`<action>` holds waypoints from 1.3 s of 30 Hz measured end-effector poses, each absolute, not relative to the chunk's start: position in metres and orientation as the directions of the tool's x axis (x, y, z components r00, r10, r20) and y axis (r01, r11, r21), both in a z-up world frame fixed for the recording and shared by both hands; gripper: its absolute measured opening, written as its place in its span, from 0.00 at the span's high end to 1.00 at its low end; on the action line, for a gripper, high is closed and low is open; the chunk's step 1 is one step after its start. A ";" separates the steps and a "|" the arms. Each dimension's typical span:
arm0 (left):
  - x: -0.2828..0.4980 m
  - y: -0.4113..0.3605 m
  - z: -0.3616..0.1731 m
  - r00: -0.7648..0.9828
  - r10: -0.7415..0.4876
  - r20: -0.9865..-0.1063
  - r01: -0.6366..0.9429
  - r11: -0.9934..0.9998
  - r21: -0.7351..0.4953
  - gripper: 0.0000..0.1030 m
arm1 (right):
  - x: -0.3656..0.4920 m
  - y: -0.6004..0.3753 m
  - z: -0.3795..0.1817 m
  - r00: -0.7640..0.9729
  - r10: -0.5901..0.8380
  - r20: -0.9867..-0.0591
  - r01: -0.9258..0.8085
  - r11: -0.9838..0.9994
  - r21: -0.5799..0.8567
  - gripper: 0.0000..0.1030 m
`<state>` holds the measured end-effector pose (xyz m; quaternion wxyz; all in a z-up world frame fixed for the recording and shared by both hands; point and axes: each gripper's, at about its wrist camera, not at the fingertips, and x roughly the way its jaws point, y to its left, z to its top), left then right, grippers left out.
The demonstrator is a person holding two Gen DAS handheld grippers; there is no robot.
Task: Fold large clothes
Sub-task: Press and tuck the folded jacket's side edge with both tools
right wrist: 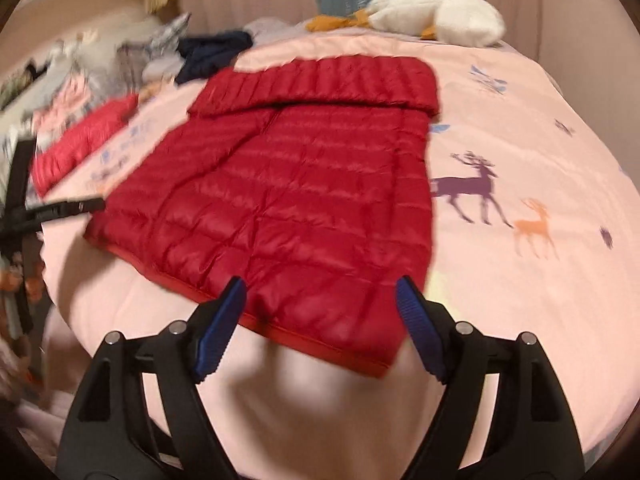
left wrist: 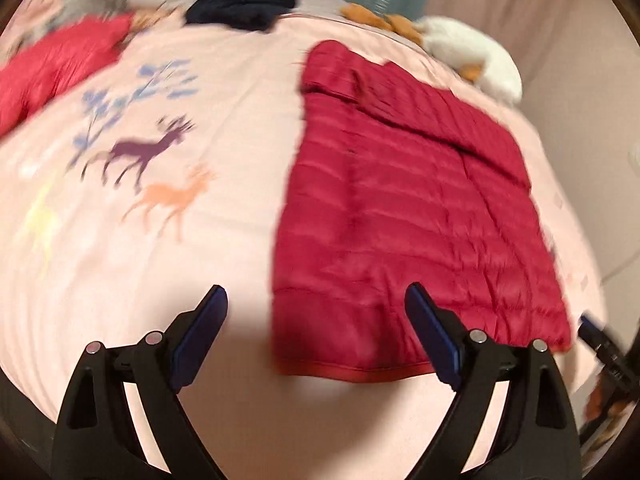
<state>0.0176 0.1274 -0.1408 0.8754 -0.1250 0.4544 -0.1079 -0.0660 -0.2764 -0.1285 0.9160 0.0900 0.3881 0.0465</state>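
Red jacket (right wrist: 288,200) lay flat on the pink bed (right wrist: 500,300), sleeves apparently tucked in, collar end far, hem near — a tidy rectangle, likely ready for a lengthwise or hem-to-collar fold. Left tongs (left wrist: 316,344) wide, empty, hovering off the hem's near left corner. Right tongs (right wrist: 320,328) wide, empty, straddling the hem's near right corner — probably lining up a pinch.

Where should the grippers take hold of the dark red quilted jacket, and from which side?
Probably at the two near hem corners of the dark red quilted jacket, coming from the near bed edge: the piped hem lies flat and free just ahead of the open right gripper.
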 end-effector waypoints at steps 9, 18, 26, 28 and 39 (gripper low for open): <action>0.029 0.147 -0.170 0.486 -0.527 -0.697 0.007 0.800 -0.600 0.12 | -0.060 -0.326 -0.156 0.653 0.318 -0.687 0.118 0.854 0.507 0.23; 0.039 0.145 -0.176 0.462 -0.624 -0.630 0.061 0.731 -0.679 0.07 | -0.034 -0.309 -0.169 0.611 0.422 -0.670 0.096 0.801 0.591 0.19; 0.057 0.127 -0.176 0.417 -0.673 -0.610 0.129 0.709 -0.693 0.06 | -0.017 -0.304 -0.173 0.613 0.457 -0.645 0.091 0.770 0.632 0.17; 0.062 0.122 -0.177 0.411 -0.682 -0.606 0.137 0.703 -0.698 0.06 | -0.012 -0.303 -0.173 0.611 0.465 -0.641 0.089 0.764 0.639 0.17; 0.076 0.098 -0.177 0.357 -0.737 -0.574 0.180 0.657 -0.732 0.05 | 0.016 -0.298 -0.176 0.614 0.521 -0.593 0.082 0.705 0.704 0.23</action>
